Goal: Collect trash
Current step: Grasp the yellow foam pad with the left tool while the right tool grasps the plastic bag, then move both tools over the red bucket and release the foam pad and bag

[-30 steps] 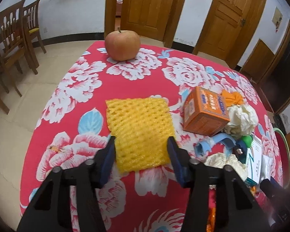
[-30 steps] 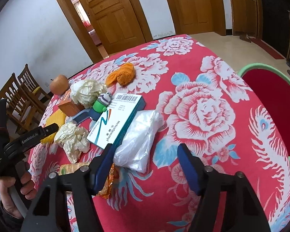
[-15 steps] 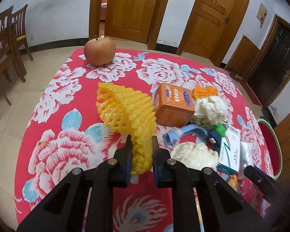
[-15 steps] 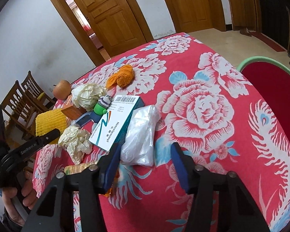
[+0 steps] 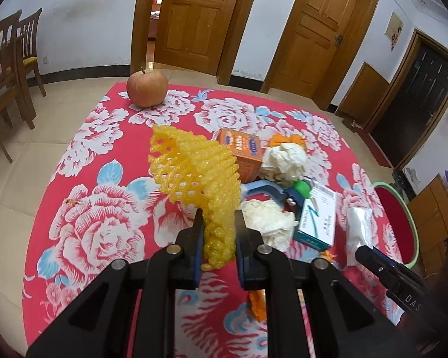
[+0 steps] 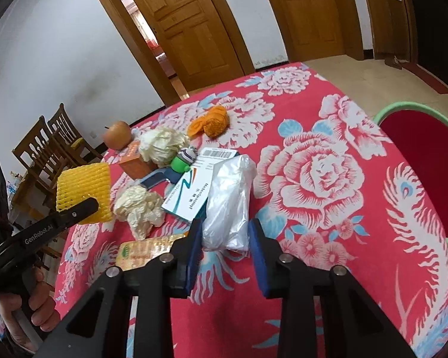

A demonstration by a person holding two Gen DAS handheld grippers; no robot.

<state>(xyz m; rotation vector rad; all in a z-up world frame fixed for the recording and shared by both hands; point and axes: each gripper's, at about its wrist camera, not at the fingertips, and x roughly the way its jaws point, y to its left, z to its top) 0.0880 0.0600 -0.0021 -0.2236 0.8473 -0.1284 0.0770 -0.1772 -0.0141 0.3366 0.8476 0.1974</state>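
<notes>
We see the table under a red cloth with white roses, and beside its right edge a red basin with a green rim. Our left gripper is clamped on the yellow foam fruit net, which is lifted clear of the cloth above the near-left part of the table. Our right gripper has its jaws partly apart on either side of the clear plastic bag, which lies on the table near the front edge; we cannot tell whether the pads touch it. Just left of the bag lies a white and teal box, touching it. Toward the middle sit an orange carton, two crumpled white papers and an orange net wad. An apple stands alone at the far-left edge.
</notes>
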